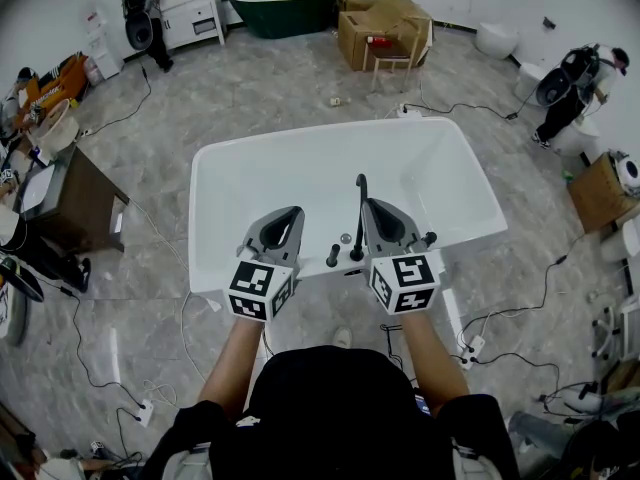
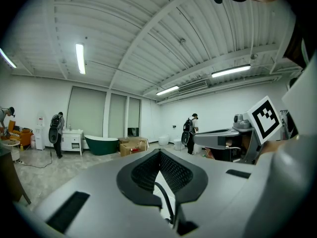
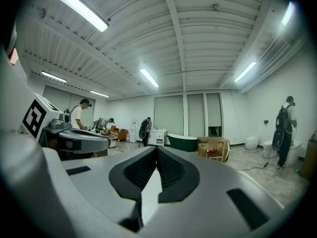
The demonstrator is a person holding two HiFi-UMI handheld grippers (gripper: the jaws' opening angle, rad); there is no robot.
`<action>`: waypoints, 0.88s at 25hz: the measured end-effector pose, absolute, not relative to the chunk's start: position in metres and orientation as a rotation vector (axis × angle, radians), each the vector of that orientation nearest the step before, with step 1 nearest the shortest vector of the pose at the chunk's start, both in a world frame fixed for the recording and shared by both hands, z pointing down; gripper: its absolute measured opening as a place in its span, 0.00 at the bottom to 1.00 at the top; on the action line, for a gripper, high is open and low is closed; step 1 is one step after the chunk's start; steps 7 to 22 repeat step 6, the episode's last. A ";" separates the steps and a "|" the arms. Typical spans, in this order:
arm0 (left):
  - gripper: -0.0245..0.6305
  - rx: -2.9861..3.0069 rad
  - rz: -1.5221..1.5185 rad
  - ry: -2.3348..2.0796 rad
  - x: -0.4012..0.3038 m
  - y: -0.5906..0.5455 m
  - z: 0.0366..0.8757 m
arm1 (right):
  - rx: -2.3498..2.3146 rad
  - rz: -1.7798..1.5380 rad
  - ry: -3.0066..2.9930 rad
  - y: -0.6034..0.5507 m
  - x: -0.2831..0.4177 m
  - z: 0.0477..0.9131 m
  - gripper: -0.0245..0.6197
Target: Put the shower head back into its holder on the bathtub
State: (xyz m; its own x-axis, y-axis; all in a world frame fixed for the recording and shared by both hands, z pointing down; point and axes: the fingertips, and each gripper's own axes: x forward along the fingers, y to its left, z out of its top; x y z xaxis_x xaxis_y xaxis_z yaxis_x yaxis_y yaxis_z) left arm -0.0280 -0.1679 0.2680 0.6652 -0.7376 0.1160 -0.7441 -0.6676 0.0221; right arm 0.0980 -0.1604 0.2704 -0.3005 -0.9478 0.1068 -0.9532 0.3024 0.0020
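2 grippers, both level over the near rim of 1 white rectangular bathtub (image 1: 215, 208), side by side, apart from each other. Left gripper (image 1: 297, 212): jaws together at the tips, nothing between them; its own view shows only a sliver of white tub and a thin black pipe through the slot below the tips. Right gripper (image 1: 371, 206): jaws also closed, holding nothing. 1 marker cube on each, 2 total.

On the near rim betw. the grippers: 1 tall black curved spout (image 1: 360, 208), 1 short black knob (image 1: 332, 256), 1 small round chrome cap (image 1: 345, 238). 1 more small black fitting (image 1: 428, 238) sits on the rim just right of the right gripper. Can't tell whether that is the shower head or its holder; too small.

Further back: 1 dark green oval bathtub (image 1: 282, 10) by the far wall, brown cardboard boxes (image 1: 372, 30) beside it, 2 people w/ backpacks, one far left (image 1: 143, 13), one far right (image 1: 578, 86).
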 end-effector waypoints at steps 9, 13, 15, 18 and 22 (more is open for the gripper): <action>0.06 2.805 0.155 -1.256 -0.029 -0.167 0.271 | 1.801 0.101 -2.468 -0.159 0.097 0.272 0.07; 0.06 2.805 0.155 -1.256 -0.029 -0.167 0.271 | 1.801 0.101 -2.468 -0.159 0.097 0.272 0.07; 0.06 2.805 0.155 -1.256 -0.029 -0.167 0.271 | 1.801 0.101 -2.468 -0.159 0.097 0.272 0.07; 0.06 2.805 0.155 -1.256 -0.029 -0.167 0.271 | 1.801 0.101 -2.468 -0.159 0.097 0.272 0.07; 0.06 2.805 0.155 -1.256 -0.029 -0.167 0.271 | 1.801 0.101 -2.468 -0.159 0.097 0.272 0.07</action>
